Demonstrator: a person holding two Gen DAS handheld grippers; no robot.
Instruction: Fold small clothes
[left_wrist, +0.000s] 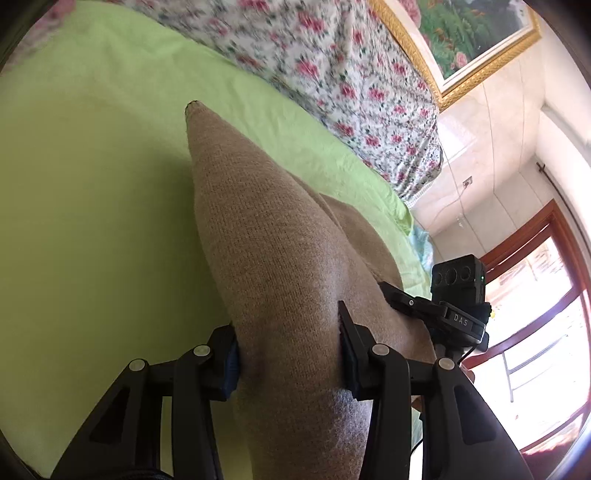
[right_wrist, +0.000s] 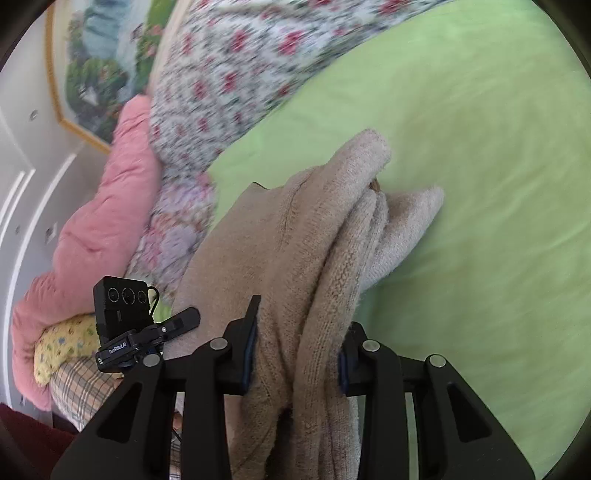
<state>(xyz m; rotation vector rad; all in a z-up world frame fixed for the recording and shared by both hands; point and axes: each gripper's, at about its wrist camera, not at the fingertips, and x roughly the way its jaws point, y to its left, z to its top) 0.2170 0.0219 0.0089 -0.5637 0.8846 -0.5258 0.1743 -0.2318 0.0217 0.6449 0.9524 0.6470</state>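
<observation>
While both the left gripper (left_wrist: 290, 354) and right gripper (right_wrist: 297, 354) clench the tan knit sweater (left_wrist: 266, 236), its length trails away toward the green sheet (left_wrist: 92, 184) ahead.

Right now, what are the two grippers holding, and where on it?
Both hold the beige knit garment. The left gripper pinches a smooth folded part; the right gripper clamps a bunched, rolled section.

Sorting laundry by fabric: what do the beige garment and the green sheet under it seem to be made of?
Beige garment: a soft knit, probably wool or acrylic; ribbed stitch rows and fuzzy edges show. Green sheet: smooth matte woven cloth, likely cotton, with fine creases; blur leaves the weave unclear.
</observation>
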